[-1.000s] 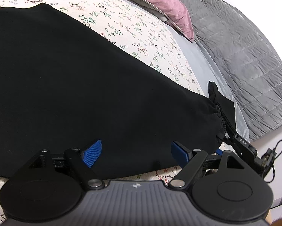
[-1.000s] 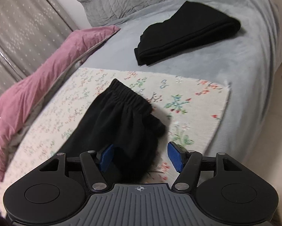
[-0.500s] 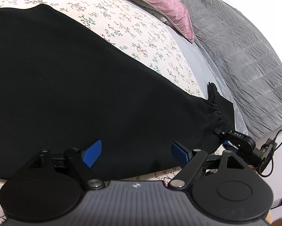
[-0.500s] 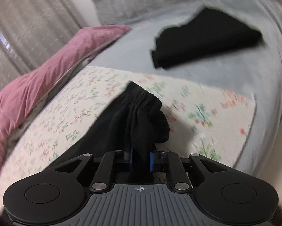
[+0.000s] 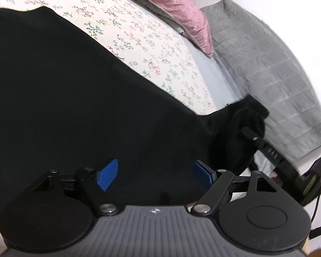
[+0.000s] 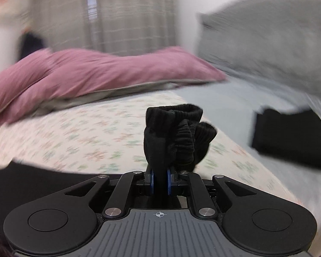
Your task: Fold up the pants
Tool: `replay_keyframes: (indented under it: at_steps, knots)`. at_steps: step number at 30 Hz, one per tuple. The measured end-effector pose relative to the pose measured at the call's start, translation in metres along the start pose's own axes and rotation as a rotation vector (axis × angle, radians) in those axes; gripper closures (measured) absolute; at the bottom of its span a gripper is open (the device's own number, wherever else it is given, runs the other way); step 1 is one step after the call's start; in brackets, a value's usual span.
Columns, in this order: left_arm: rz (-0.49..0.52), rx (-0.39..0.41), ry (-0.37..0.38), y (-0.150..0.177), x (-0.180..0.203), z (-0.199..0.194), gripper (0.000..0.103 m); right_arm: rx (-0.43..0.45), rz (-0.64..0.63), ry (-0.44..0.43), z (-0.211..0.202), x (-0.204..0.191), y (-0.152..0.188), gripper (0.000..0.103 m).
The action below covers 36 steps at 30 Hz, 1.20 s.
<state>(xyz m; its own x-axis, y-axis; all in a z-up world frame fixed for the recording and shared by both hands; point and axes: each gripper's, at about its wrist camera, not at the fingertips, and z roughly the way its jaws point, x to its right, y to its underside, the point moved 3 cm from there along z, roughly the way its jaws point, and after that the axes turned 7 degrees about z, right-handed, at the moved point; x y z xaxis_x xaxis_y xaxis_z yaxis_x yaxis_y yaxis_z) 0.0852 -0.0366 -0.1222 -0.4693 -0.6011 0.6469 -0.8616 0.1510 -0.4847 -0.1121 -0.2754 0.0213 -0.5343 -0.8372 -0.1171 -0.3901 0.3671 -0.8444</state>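
Observation:
Black pants point(image 5: 74, 96) lie spread across a floral blanket point(image 5: 139, 36) on the bed. My left gripper point(image 5: 155, 171) hovers low over their near edge, blue pads wide apart with black fabric below and between them; its jaws are closing slightly without pressing the cloth. My right gripper point(image 6: 160, 181) has its jaws closing tight on the ribbed leg cuff point(image 6: 175, 132), which bunches up above the pads, lifted off the blanket. In the left wrist view the right gripper point(image 5: 247, 131) shows at the far right, buried in the raised cuff point(image 5: 241, 117).
A pink duvet point(image 6: 85, 75) lies along the far side of the bed. A grey quilt point(image 6: 278, 42) sits at the right. Another folded black garment point(image 6: 289, 137) rests on the grey sheet. A curtain point(image 6: 117, 17) hangs behind the bed.
My right gripper went from open around the cuff to shut on it, then lifted it and rolled, swinging its view towards the curtain. The left gripper barely moved.

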Motion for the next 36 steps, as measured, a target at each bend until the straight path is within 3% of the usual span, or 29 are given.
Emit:
replay_keyframes:
  at_steps: [8, 13, 19, 24, 31, 36]
  knots:
    - [-0.157, 0.054, 0.154, 0.001, -0.017, 0.0, 0.014, -0.077, -0.383, -0.234, -0.002, -0.081, 0.032, 0.092]
    - [-0.303, 0.066, 0.239, 0.006, -0.033, 0.003, 0.016, -0.146, -0.518, -0.297, 0.0, -0.109, 0.066, 0.091]
    - [-0.376, 0.045, 0.253, 0.0, -0.04, 0.012, 0.016, -0.157, -0.59, -0.311, -0.002, -0.121, 0.088, 0.091]
    - [-0.501, 0.026, 0.253, -0.011, -0.046, 0.023, 0.016, -0.123, -0.697, -0.321, -0.007, -0.125, 0.099, 0.087]
    - [-0.483, -0.017, 0.18, -0.012, -0.039, 0.016, 0.016, -0.094, -0.654, -0.389, -0.014, -0.117, 0.094, 0.086]
    - [-0.48, -0.039, 0.175, -0.011, -0.038, 0.018, 0.02, -0.129, -0.608, -0.458, -0.018, -0.112, 0.088, 0.072]
